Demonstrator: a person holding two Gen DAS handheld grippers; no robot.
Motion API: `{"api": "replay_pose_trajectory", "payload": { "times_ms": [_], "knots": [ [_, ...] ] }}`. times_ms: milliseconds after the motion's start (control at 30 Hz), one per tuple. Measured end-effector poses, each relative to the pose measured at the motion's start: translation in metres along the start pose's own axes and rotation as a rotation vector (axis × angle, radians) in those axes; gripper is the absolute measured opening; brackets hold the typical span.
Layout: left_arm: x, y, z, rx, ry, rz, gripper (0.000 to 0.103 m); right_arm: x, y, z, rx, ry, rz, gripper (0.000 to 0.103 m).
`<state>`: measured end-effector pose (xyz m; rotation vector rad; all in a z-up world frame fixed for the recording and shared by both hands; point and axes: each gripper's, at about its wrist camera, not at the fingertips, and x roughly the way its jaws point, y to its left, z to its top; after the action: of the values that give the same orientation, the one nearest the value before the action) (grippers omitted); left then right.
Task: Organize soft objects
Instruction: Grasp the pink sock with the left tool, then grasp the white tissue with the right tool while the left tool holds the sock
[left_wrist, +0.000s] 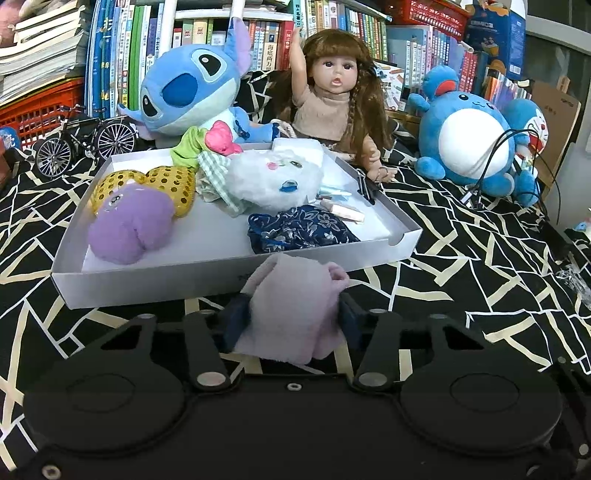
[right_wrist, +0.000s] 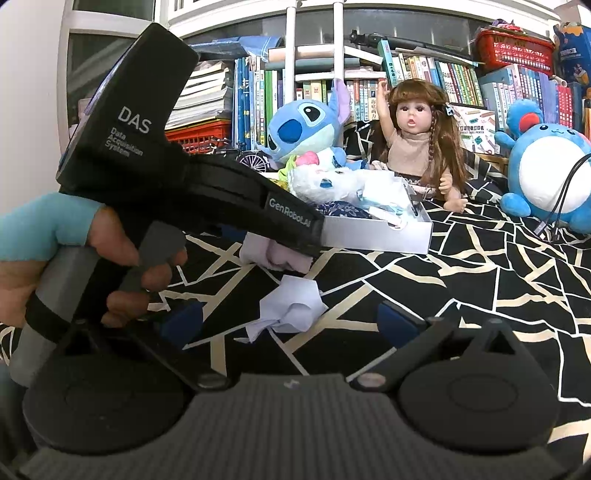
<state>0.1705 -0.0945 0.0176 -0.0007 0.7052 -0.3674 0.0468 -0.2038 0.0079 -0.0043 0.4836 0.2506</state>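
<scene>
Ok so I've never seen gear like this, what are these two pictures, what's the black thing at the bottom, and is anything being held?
There is no robot here. A person holds a hand-operated two-finger gripper in each hand, and each gripper carries a wide-angle camera looking along its fingers. The black shape at the bottom of each picture is the gripper's own body.

The left view shows the left gripper closed on a pale pink cloth, just before a shallow white box holding plush toys and a dark blue pouch.

The right view shows the right gripper open, with a crumpled white cloth on the black patterned cover between its fingers. The left gripper, in the person's hand, crosses that picture.
</scene>
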Motion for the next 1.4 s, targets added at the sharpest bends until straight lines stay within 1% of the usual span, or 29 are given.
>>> {"api": "replay_pose_trajectory", "payload": {
  "times_ms": [200, 267, 533, 733, 867, 1033, 1233, 1333, 1400],
  "knots": [
    [-0.004, -0.002, -0.001, 0.013, -0.003, -0.004, 0.033, 0.000, 0.000, 0.001, -0.003, 0.004, 0.000, 0.103],
    [-0.006, 0.000, -0.001, 0.005, -0.003, -0.010, 0.032, 0.000, 0.001, 0.000, -0.007, 0.005, 0.000, 0.103],
    [-0.020, 0.006, -0.002, 0.008, -0.025, 0.001, 0.031, 0.000, 0.002, 0.002, -0.015, 0.003, -0.016, 0.103],
    [-0.040, 0.018, -0.005, -0.002, -0.048, 0.014, 0.031, -0.002, 0.003, 0.006, -0.004, -0.008, -0.017, 0.103],
    [-0.055, 0.027, -0.010, -0.009, -0.064, 0.023, 0.031, -0.003, 0.003, 0.010, -0.001, -0.023, -0.046, 0.097],
    [-0.069, 0.037, -0.015, -0.027, -0.070, 0.039, 0.031, -0.003, 0.000, 0.012, 0.032, -0.017, -0.041, 0.092],
    [-0.082, 0.043, -0.024, -0.038, -0.078, 0.066, 0.031, -0.001, 0.001, 0.011, 0.049, 0.001, -0.045, 0.075],
    [-0.085, 0.045, -0.028, -0.046, -0.074, 0.066, 0.031, 0.000, 0.002, 0.011, 0.060, 0.009, -0.042, 0.064],
    [-0.086, 0.045, -0.030, -0.043, -0.074, 0.072, 0.031, 0.001, 0.003, 0.012, 0.066, 0.012, -0.046, 0.054]
  ]
}}
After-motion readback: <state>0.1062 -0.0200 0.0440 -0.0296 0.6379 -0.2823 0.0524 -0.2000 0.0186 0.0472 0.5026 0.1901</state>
